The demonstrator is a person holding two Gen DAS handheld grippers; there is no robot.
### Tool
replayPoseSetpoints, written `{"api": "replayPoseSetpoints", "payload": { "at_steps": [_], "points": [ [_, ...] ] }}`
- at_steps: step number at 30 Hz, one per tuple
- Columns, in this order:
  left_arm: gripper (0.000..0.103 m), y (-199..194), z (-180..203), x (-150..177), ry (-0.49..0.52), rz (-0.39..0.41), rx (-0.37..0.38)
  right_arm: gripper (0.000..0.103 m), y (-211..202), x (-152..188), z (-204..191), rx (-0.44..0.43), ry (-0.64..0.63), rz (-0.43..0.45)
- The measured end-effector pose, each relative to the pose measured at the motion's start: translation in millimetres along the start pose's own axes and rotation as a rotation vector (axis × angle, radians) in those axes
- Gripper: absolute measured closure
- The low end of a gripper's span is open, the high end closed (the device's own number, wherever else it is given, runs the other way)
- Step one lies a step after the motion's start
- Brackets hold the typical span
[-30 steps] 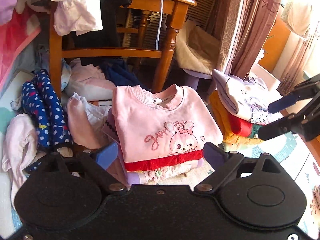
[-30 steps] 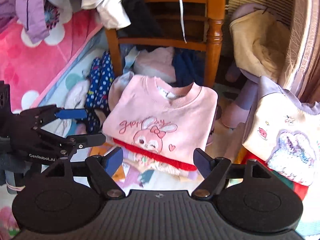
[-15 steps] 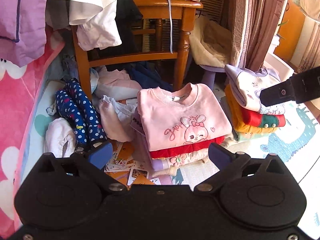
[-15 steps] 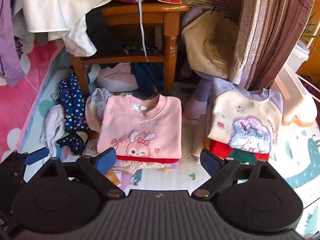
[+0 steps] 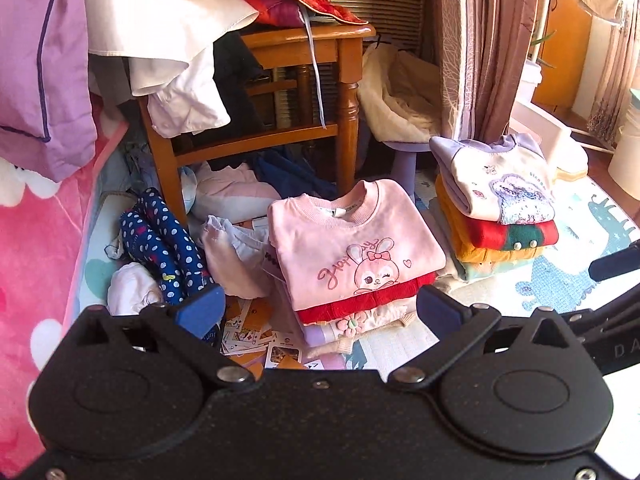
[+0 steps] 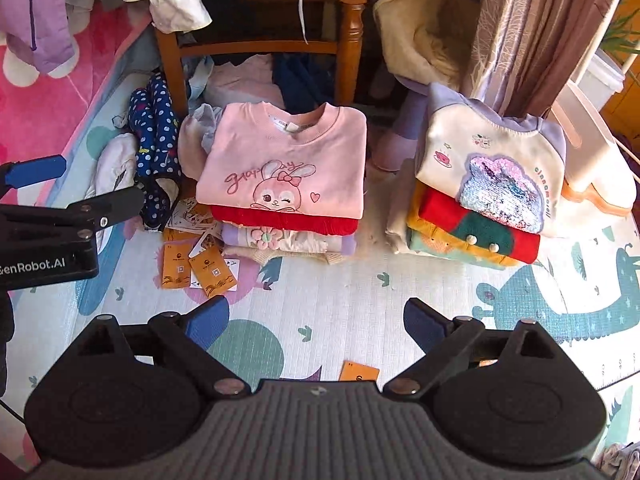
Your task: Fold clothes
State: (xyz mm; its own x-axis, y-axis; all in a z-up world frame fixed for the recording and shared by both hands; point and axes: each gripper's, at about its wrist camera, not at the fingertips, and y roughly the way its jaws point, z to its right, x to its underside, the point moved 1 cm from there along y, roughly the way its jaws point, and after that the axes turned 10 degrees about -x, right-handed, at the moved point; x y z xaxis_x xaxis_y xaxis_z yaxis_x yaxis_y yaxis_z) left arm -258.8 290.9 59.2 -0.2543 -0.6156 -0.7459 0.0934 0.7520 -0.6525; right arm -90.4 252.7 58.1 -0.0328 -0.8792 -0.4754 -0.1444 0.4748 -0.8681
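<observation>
A folded pink bunny sweatshirt (image 5: 352,248) tops a stack of folded clothes on the play mat; it also shows in the right wrist view (image 6: 284,168). A second stack, topped by a cream sweatshirt with a sequin patch (image 6: 492,176), stands to its right and shows in the left wrist view (image 5: 504,188). My left gripper (image 5: 318,312) is open and empty, held back from the pink stack. My right gripper (image 6: 316,320) is open and empty over bare mat in front of both stacks. The left gripper also shows at the left edge of the right wrist view (image 6: 76,184).
A wooden chair (image 5: 344,80) draped with clothes stands behind the stacks. Unfolded clothes, including blue polka-dot trousers (image 6: 156,140), lie left of the pink stack. Playing cards (image 6: 200,264) are scattered on the mat. A curtain (image 6: 532,28) hangs at the back right.
Both grippers have pulled back and up from the pink stack, so more of the mat and both stacks show. Both stay open and empty.
</observation>
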Motion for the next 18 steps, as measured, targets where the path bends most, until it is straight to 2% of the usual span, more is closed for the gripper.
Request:
{"api": "replayPoseSetpoints", "payload": {
  "at_steps": [9, 18],
  "points": [
    [0.000, -7, 1, 0, 0.014, 0.017, -0.038, 0.006, -11, -1, 3, -0.015, 0.001, 0.048],
    [0.001, -10, -5, -1, 0.003, 0.041, -0.032, 0.005, -12, -9, -2, -0.038, -0.004, 0.057]
  ]
}}
